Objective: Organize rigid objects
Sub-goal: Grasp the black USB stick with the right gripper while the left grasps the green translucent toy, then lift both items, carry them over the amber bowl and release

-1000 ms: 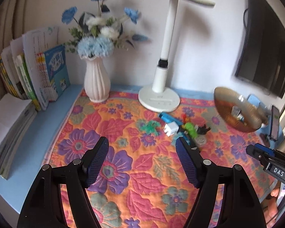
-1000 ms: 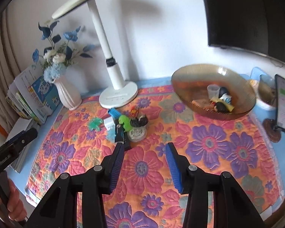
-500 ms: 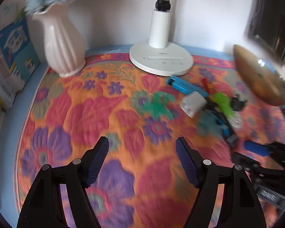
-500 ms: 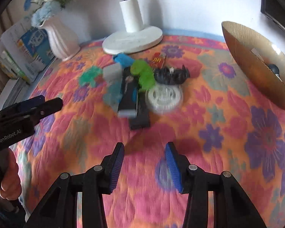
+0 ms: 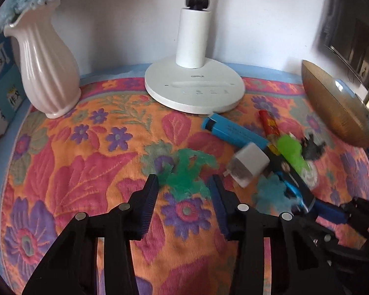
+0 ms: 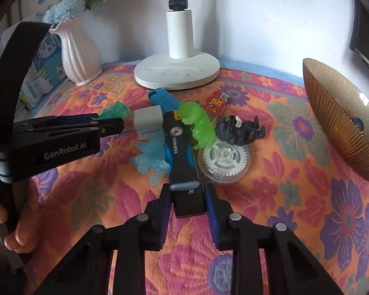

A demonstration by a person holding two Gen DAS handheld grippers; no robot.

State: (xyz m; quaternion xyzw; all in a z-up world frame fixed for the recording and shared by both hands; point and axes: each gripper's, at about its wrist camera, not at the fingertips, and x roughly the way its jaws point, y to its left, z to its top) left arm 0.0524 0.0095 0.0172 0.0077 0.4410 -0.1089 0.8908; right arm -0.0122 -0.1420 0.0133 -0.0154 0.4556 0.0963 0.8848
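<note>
Quilted cloth [image 6: 295, 209], orange with purple and pink flowers, covers the whole work surface I steer over. At its far edge stands the white lamp base [image 5: 194, 89], and to the left of it a ribbed pale vase [image 5: 45, 66] with blue flowers; books lean behind the vase. An amber ribbed bowl [image 6: 342, 120] tilts at the right edge, well apart from the pile.

My right gripper [image 6: 186, 202] is clamped on the near end of a black flat device [image 6: 188, 201], both pads pressing its sides. Lying across that device is a dark blue-trimmed tool [image 6: 179, 152] that crowds the grip from the far side. Just beside it sit a clear gear-shaped disc [image 6: 223, 162], a bright green translucent toy [image 6: 200, 125], a black animal figure [image 6: 241, 129], a pale blue translucent figure [image 6: 151, 158] and a white charger cube [image 6: 147, 121]. A blue bar [image 5: 233, 131] and a red-and-gold stick [image 6: 216, 103] lie nearer the lamp.

My left gripper [image 5: 183, 186] has its jaws closing around a teal translucent figure [image 5: 184, 169] that lies flat on the cloth; the pads stand either side and I see no contact yet. The charger cube lies near its right finger.
</note>
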